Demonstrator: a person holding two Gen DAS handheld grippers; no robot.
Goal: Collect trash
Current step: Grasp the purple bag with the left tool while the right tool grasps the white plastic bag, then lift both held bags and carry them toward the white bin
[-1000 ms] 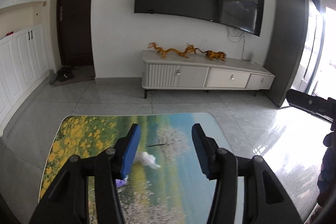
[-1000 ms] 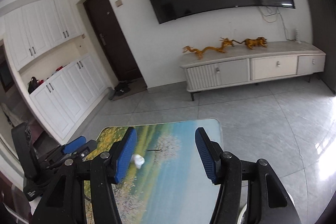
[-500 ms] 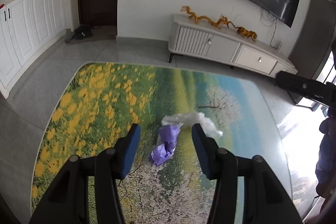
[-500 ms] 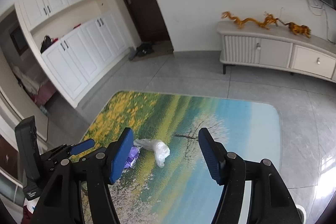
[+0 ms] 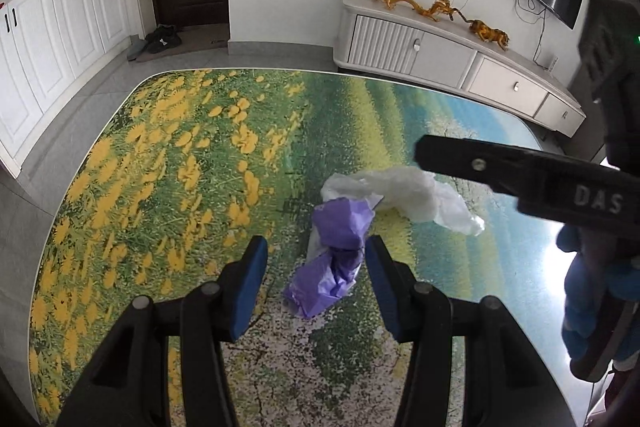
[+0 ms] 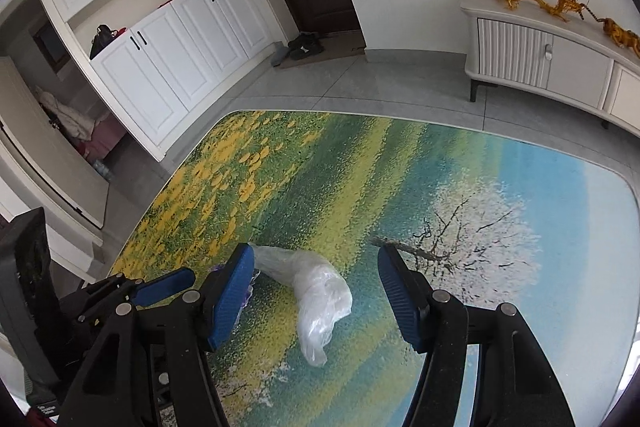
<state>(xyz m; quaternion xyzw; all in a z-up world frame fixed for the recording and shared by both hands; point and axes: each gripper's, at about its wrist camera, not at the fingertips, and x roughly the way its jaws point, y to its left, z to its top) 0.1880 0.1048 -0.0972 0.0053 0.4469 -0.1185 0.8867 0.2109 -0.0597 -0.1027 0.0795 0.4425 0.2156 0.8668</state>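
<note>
A: Living room with white cupboards, a dark door and a low TV cabinet behind a counter printed with a flower meadow. From the left wrist, what's happening?

B: The left hand-held gripper has its jaws wide apart with nothing in them. A purple wrapper lies between the blue pads, close to the right one, roughly mid-counter. Touching its far end is a clear plastic bag, stretching toward the counter's right edge. The right hand-held gripper hangs over that bag.

A: And from the right wrist?

B: Its jaws are also spread wide and empty. The bag sits between the pads, nearer the left one. Only a sliver of purple peeks out behind that pad. The left one shows at lower left.

A: So how far along?

B: Barely begun, I'd say. Both scraps still rest on the counter, neither gripped. No bin shows, so where they go I cannot tell.
</note>
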